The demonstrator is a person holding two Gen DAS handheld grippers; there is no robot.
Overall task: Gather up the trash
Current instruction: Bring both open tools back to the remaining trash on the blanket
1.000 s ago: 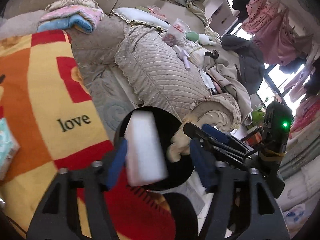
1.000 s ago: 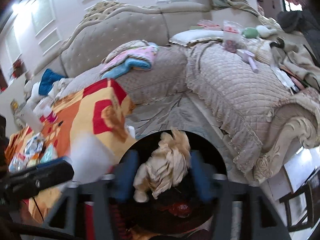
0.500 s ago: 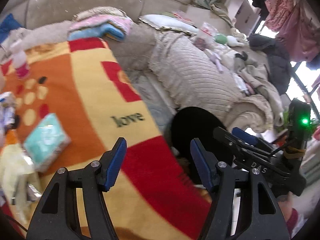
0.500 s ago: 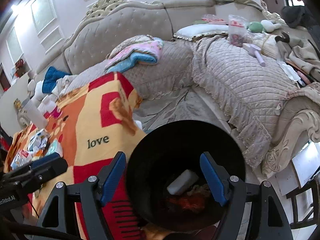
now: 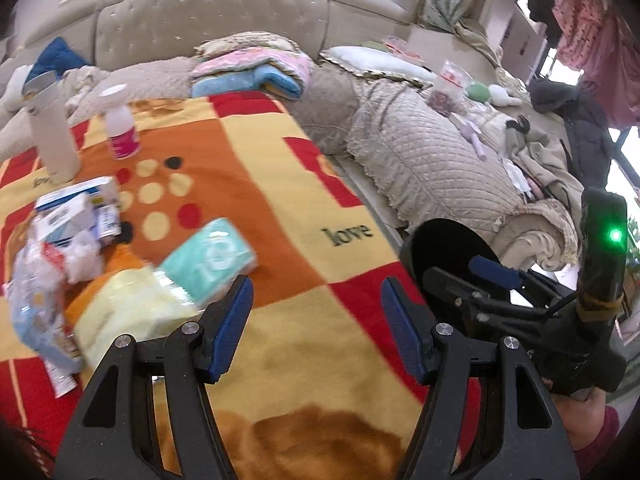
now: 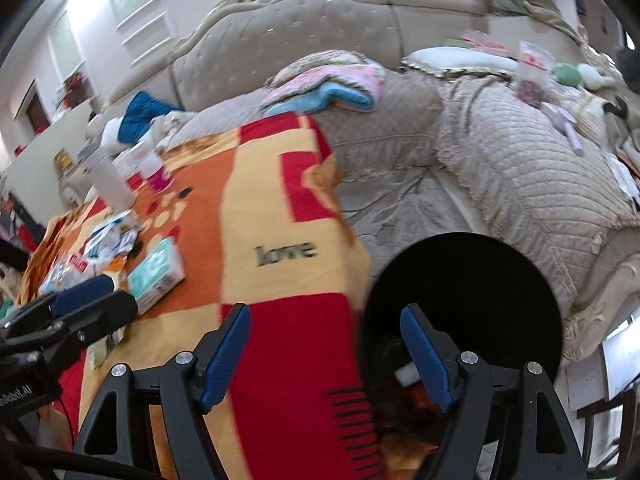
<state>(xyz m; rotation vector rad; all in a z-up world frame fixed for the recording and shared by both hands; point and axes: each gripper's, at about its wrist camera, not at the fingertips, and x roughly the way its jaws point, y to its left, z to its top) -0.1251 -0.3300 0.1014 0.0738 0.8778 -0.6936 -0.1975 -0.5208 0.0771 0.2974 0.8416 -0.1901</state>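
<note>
Blanket: red, orange and yellow fleece blanket (image 5: 280,184) printed "love".
Bin: round black trash bin (image 6: 472,280) just beside it, a white block (image 6: 406,374) inside.
Trash: crumpled packets and boxes (image 5: 68,220) near a teal tissue pack (image 5: 212,256).
Left gripper (image 5: 316,328): jaws apart, empty.
Right gripper (image 6: 326,354): jaws apart, empty.

Two wrist views, both tilted down over my blanket (image 5: 280,208).
My left camera looks along its fingers at the clutter, close above; my right sits further right, over the bin (image 6: 472,280). Both share blanket, bin and sofa (image 6: 280,52).
</note>
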